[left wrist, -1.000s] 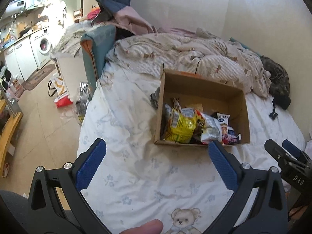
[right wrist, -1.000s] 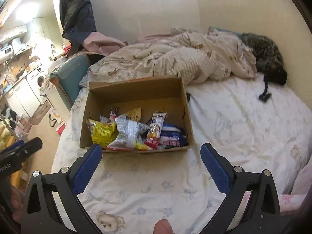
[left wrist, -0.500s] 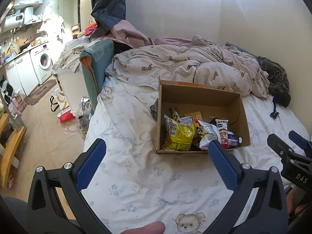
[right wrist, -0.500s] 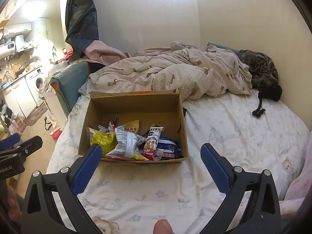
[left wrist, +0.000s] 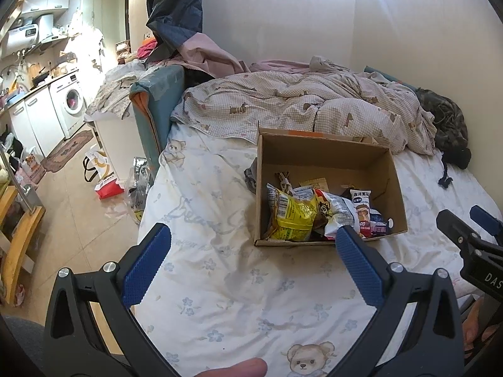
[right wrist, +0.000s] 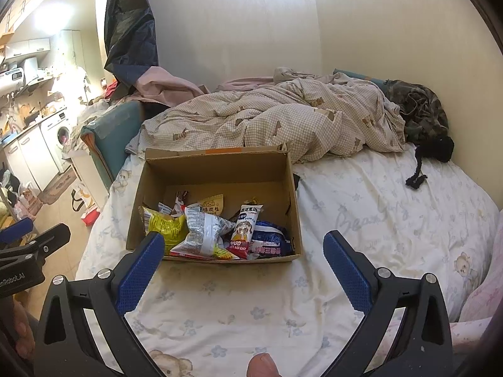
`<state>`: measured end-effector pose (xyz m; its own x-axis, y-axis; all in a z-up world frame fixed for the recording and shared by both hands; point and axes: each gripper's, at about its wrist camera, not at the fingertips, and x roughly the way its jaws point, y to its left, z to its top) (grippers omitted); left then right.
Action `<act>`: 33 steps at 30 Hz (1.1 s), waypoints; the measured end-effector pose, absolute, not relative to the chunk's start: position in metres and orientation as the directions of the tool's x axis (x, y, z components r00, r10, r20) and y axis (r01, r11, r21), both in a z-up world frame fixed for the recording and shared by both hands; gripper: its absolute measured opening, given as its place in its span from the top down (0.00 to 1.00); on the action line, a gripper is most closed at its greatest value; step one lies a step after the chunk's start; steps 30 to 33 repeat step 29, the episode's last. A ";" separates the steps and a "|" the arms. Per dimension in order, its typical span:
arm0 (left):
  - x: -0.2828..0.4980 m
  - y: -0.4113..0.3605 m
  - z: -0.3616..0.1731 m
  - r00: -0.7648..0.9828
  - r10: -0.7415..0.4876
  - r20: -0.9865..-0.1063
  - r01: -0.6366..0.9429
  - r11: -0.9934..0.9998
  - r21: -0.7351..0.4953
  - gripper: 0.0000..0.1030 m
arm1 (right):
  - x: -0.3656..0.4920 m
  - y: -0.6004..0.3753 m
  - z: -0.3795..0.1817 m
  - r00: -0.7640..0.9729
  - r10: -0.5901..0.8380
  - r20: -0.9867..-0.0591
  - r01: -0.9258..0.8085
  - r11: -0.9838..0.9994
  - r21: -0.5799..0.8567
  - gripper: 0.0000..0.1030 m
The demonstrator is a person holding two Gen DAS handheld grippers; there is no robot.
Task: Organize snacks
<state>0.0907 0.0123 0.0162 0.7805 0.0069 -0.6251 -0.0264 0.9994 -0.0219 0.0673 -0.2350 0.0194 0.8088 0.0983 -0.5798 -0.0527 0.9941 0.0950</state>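
Note:
An open cardboard box (left wrist: 327, 154) (right wrist: 217, 165) sits on the bed. Several snack packs lie piled at its near end: a yellow bag (left wrist: 292, 216) (right wrist: 163, 224), a white and grey bag (right wrist: 204, 232), a rice cake pack (right wrist: 245, 229) (left wrist: 361, 207) and a blue pack (right wrist: 270, 238). My left gripper (left wrist: 251, 251) hangs open over the sheet, short of the box's near left corner. The right gripper (right wrist: 243, 257) is open too, held above the sheet just in front of the box. Nothing sits between either pair of fingers.
A crumpled checked duvet (right wrist: 267, 122) lies behind the box, with dark clothing (right wrist: 421, 113) at the far right corner. The flowered bedsheet (right wrist: 377, 207) spreads right and in front. Left of the bed are a teal headboard (left wrist: 157, 106), bags on the floor (left wrist: 107, 182) and a washing machine (left wrist: 70, 103).
Both grippers have pulled back and risen, so the box looks smaller and lower in each view. Their jaws stay as wide as before.

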 end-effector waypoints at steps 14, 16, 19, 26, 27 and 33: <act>0.091 0.013 0.015 0.781 -0.001 -0.624 -0.020 0.999 -0.026 0.00 | 0.066 -0.235 0.020 0.811 0.097 -0.577 -0.055 0.994 0.091 0.00; 0.092 0.013 0.015 0.781 -0.003 -0.625 -0.018 0.999 -0.028 0.00 | 0.066 -0.236 0.020 0.810 0.097 -0.578 -0.053 0.994 0.092 0.00; 0.092 0.013 0.015 0.779 -0.002 -0.626 -0.020 0.999 -0.029 0.00 | 0.066 -0.237 0.020 0.809 0.097 -0.580 -0.051 0.994 0.095 0.00; 0.092 0.013 0.015 0.781 -0.004 -0.625 -0.017 0.999 -0.029 0.00 | 0.067 -0.237 0.020 0.809 0.097 -0.580 -0.054 0.994 0.092 0.00; 0.092 0.013 0.015 0.782 -0.008 -0.624 -0.014 0.999 -0.031 0.00 | 0.067 -0.237 0.020 0.809 0.097 -0.580 -0.054 0.994 0.092 0.00; 0.092 0.012 0.014 0.782 -0.013 -0.624 -0.010 0.999 -0.033 0.00 | 0.067 -0.237 0.020 0.809 0.097 -0.579 -0.053 0.994 0.093 0.00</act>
